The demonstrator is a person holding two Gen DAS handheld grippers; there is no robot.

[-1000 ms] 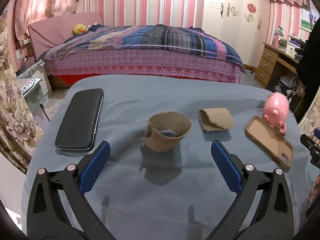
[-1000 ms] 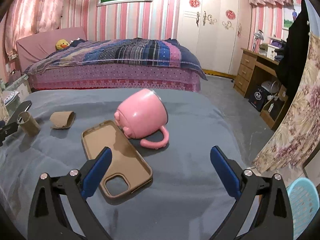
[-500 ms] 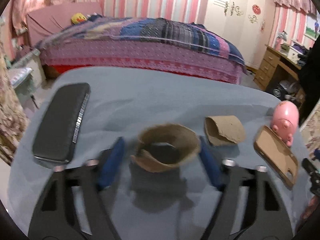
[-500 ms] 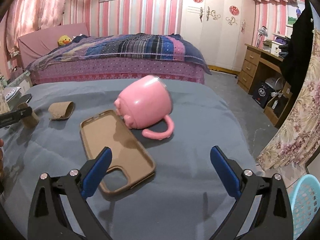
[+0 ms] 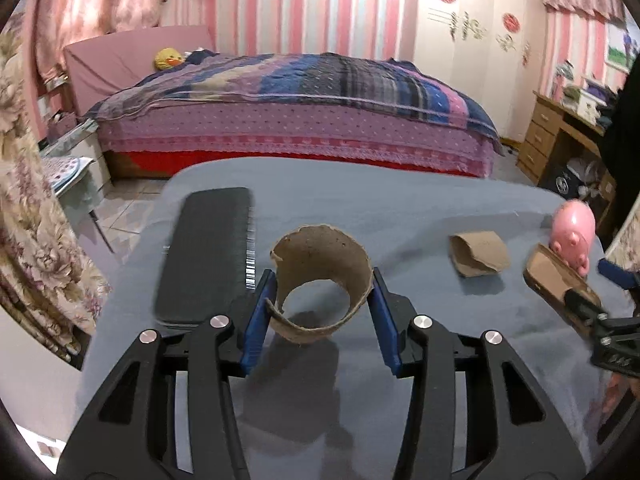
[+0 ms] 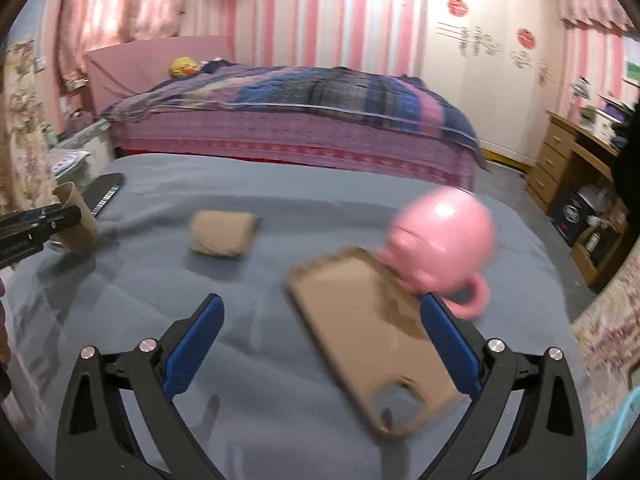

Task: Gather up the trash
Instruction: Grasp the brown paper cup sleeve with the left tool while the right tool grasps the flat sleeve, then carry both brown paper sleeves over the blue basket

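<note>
My left gripper (image 5: 320, 316) is shut on a torn brown cardboard tube (image 5: 320, 268) and holds it just above the grey table (image 5: 360, 208). The tube also shows at the far left of the right wrist view (image 6: 76, 216). A second, flattened cardboard tube (image 5: 478, 252) lies on the table to the right; in the right wrist view it (image 6: 222, 232) lies ahead and left. My right gripper (image 6: 320, 344) is open and empty above the near end of the brown phone case (image 6: 372, 332).
A black phone (image 5: 208, 252) lies left of the held tube. A pink mug (image 6: 440, 240) lies on its side against the phone case. A bed (image 5: 288, 112) stands behind the table, a wooden desk (image 5: 560, 140) at the right.
My left gripper moved forward, closed on the torn cardboard tube and lifted it. My right gripper moved left, so the phone case and mug sit further right in its view.
</note>
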